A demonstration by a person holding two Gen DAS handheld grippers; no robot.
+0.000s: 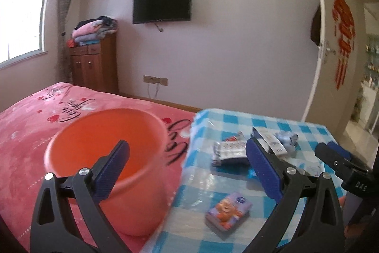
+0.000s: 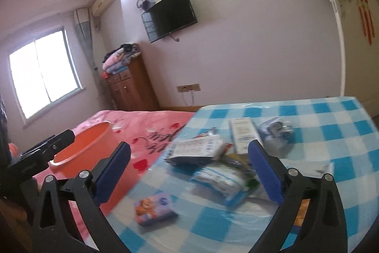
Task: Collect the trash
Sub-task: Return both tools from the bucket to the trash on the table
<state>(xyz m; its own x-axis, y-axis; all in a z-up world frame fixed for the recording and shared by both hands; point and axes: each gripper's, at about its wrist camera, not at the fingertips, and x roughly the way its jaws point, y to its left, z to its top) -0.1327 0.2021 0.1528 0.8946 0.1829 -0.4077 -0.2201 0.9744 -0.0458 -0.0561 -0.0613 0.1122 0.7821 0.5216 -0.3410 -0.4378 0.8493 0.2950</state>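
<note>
The orange bucket (image 1: pixel 106 158) sits on the pink bed (image 1: pixel 28 129), just left of the checked table (image 1: pixel 236 238) and touching its near-left edge. The left gripper (image 1: pixel 187 163) hangs with its jaws spread wide and nothing between the pads, one finger over the bucket's mouth, the other over the table.

On the table, right of the bucket, lies the trash: a small purple packet (image 2: pixel 154 208) nearest the front edge, then a heap of wrappers (image 2: pixel 213 163) further in, with a white box (image 2: pixel 244 134) and a crumpled blue wad (image 2: pixel 274 129) behind it. The right gripper (image 2: pixel 189 170) is also released and empty, aimed at the heap.

A good pick likely means lowering onto a single wrapper, straddling it fully before closing, then carrying it left, clear over the bucket's rim.
</note>
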